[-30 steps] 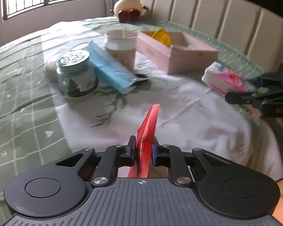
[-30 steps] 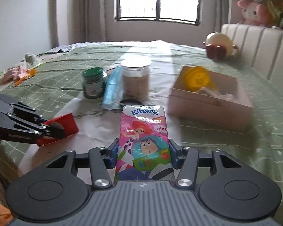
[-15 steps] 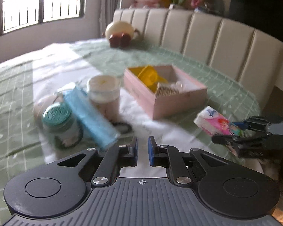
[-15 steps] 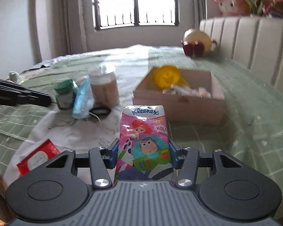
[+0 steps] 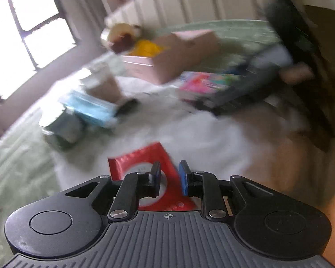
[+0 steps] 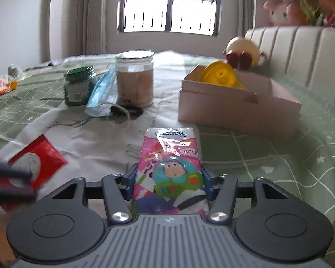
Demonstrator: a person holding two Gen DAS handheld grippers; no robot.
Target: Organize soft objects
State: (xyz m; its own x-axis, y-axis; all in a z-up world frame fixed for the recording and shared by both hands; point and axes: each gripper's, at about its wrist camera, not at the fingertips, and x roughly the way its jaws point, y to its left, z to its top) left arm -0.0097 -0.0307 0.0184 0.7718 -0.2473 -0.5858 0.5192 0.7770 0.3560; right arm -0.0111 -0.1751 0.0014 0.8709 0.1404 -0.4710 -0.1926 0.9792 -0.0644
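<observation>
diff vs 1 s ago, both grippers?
Left gripper let go of the red packet, which now lies on the white cloth; its jaws have just been opening above it. Right gripper lowered the tissue pack to the cloth, jaws just opening. Jars, mask, box unchanged.

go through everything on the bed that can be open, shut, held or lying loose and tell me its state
Left gripper: open, over the red packet, which lies flat.
Right gripper: open; tissue pack between its pads.
Pink box: open.
Green-lidded jar: lidded.
White-lidded jar: lidded.
</observation>
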